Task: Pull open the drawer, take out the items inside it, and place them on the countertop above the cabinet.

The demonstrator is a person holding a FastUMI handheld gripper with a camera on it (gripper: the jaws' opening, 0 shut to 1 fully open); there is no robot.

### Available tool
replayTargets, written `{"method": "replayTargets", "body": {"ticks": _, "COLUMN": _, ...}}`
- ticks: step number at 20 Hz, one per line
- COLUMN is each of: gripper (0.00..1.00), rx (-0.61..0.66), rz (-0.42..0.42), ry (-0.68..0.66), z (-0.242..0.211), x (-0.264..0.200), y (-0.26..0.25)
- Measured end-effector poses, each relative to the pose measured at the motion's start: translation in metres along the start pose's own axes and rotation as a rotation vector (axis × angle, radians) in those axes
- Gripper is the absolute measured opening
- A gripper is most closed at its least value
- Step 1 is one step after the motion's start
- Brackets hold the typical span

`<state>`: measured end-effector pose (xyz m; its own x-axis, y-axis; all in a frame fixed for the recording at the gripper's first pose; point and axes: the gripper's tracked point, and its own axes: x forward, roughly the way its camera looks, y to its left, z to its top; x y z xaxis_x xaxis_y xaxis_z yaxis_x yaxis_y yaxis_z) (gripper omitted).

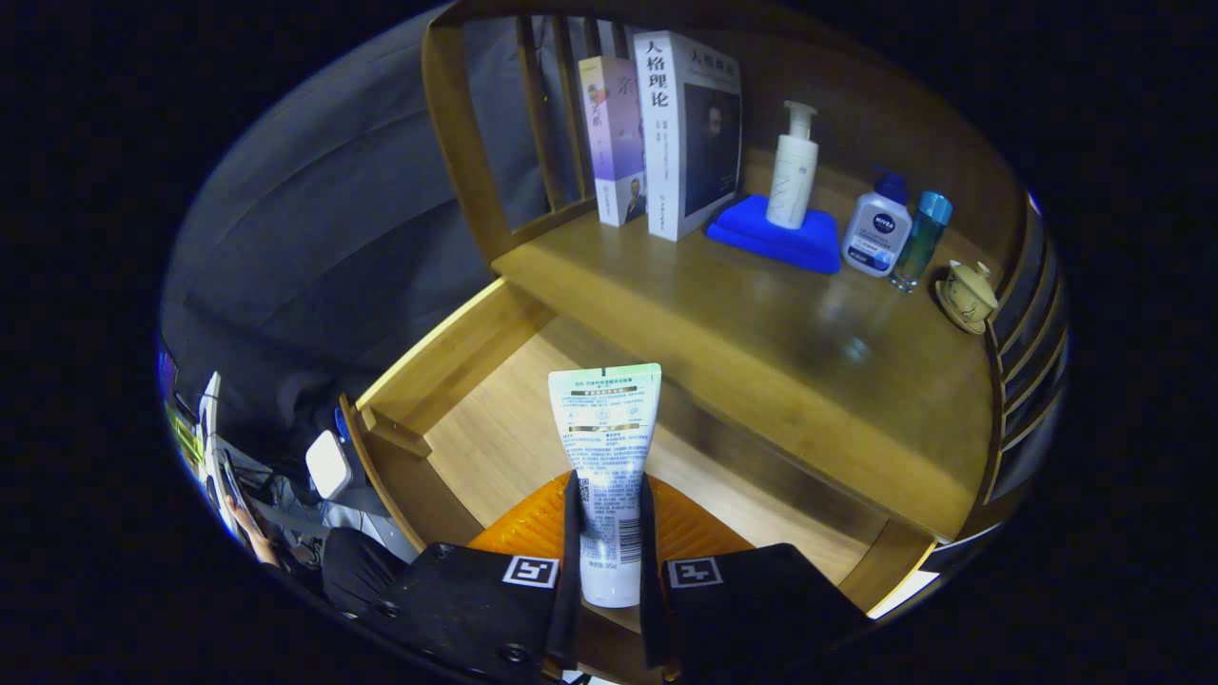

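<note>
A white squeeze tube (pixel 605 457) with printed text stands between the fingers of my gripper (pixel 607 518), which is shut on its lower part; the flat crimped end points away from me. The tube hangs above the pulled-out wooden drawer (pixel 476 428), whose light bottom shows on both sides of it. An orange ribbed thing (pixel 685 528) lies in the drawer just under the fingers. Beyond the drawer is the wooden countertop (pixel 761 323).
On the countertop stand two books (pixel 666 133), a white pump bottle (pixel 793 166) on a folded blue cloth (pixel 775 238), a small white-and-blue bottle (pixel 877 233), a teal bottle (pixel 921 238) and a small lidded cup (pixel 967 293). Wooden slat rails (pixel 1032 352) border it. A person's hand (pixel 249 533) shows beside the drawer.
</note>
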<state>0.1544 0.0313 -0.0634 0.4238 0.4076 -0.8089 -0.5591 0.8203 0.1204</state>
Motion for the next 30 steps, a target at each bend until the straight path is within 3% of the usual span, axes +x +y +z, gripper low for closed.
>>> {"method": "replayTargets", "body": {"ticks": 6, "gripper": 0.27, "rx": 0.188, "rz": -0.043, "ry": -0.096, "z": 0.046, "x": 0.007, "y": -0.033}}
{"method": "replayTargets", "body": {"ticks": 12, "gripper": 0.27, "rx": 0.454, "rz": -0.052, "ry": -0.162, "z": 0.085, "x": 0.027, "y": -0.065}}
{"method": "replayTargets", "body": {"ticks": 18, "gripper": 0.27, "rx": 0.589, "rz": -0.113, "ry": -0.178, "z": 0.107, "x": 0.048, "y": -0.096}}
{"method": "replayTargets", "body": {"ticks": 19, "gripper": 0.32, "rx": 0.605, "rz": -0.117, "ry": -0.194, "z": 0.111, "x": 0.050, "y": -0.100}}
{"method": "replayTargets", "body": {"ticks": 21, "gripper": 0.32, "rx": 0.628, "rz": -0.137, "ry": -0.207, "z": 0.114, "x": 0.056, "y": -0.106}}
{"method": "replayTargets", "body": {"ticks": 22, "gripper": 0.37, "rx": 0.625, "rz": -0.154, "ry": -0.212, "z": 0.113, "x": 0.059, "y": -0.110}}
{"method": "replayTargets", "body": {"ticks": 26, "gripper": 0.42, "rx": 0.599, "rz": -0.206, "ry": -0.218, "z": 0.109, "x": 0.058, "y": -0.114}}
{"method": "replayTargets", "body": {"ticks": 28, "gripper": 0.62, "rx": 0.611, "rz": -0.175, "ry": -0.260, "z": 0.116, "x": 0.051, "y": -0.103}}
{"method": "replayTargets", "body": {"ticks": 30, "gripper": 0.86, "rx": 0.552, "rz": -0.203, "ry": -0.309, "z": 0.117, "x": 0.037, "y": -0.098}}
